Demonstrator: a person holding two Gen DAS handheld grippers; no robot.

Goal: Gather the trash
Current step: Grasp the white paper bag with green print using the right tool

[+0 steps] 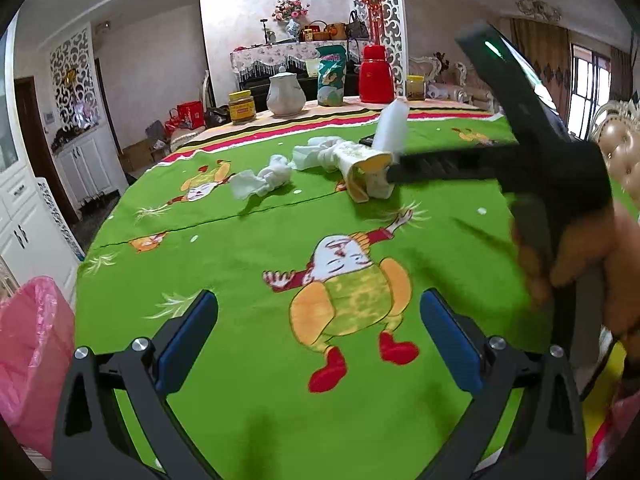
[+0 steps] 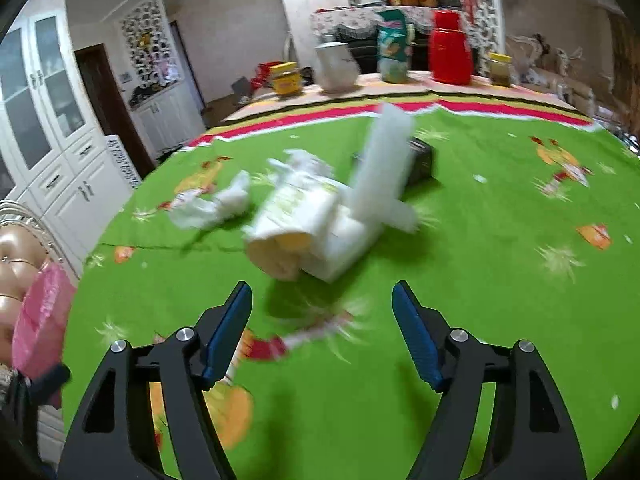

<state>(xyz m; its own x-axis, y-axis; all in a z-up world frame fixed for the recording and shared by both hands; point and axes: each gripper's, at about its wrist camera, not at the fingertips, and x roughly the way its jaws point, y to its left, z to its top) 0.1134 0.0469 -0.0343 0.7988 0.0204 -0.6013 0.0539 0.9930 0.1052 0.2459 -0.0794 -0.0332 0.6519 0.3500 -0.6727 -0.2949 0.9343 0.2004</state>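
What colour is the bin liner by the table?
Pink: the bin liner shows best in the left wrist view.

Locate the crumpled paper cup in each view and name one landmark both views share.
Left wrist view: the crumpled paper cup lies on its side right of centre in the upper half, on the green tablecloth.
Right wrist view: the cup lies near the centre, blurred, ahead of the open right tongs.
Shared landmark: the red thermos at the table's far edge.
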